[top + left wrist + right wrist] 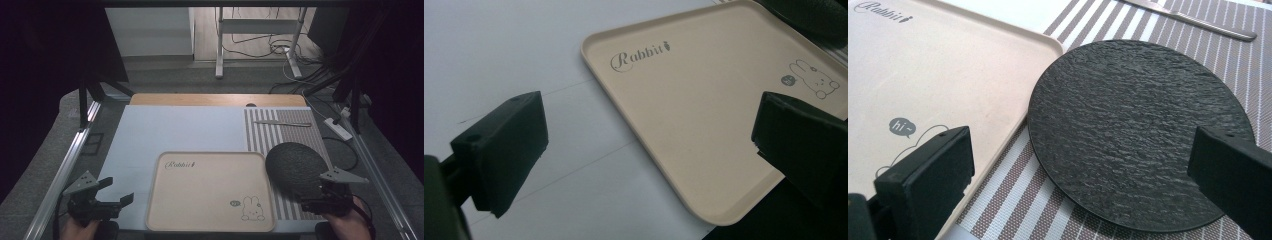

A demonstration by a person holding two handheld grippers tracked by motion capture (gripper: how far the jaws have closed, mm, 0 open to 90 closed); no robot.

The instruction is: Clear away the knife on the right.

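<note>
Slate-dark plate, round and rough-textured, lies on the striped placemat just beside the beige tray, whose bare bed carries only a rabbit print. My right gripper gapes wide over the plate; my left gripper gapes at the tray's edge. Knife farther back.

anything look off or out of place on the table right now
Nothing looks spilled or broken. The one small oddity: the black plate overlaps the right edge of the beige tray slightly instead of sitting wholly on the striped mat. The knife lies alone at the mat's far end. Both tools are open and hold nothing.
</note>
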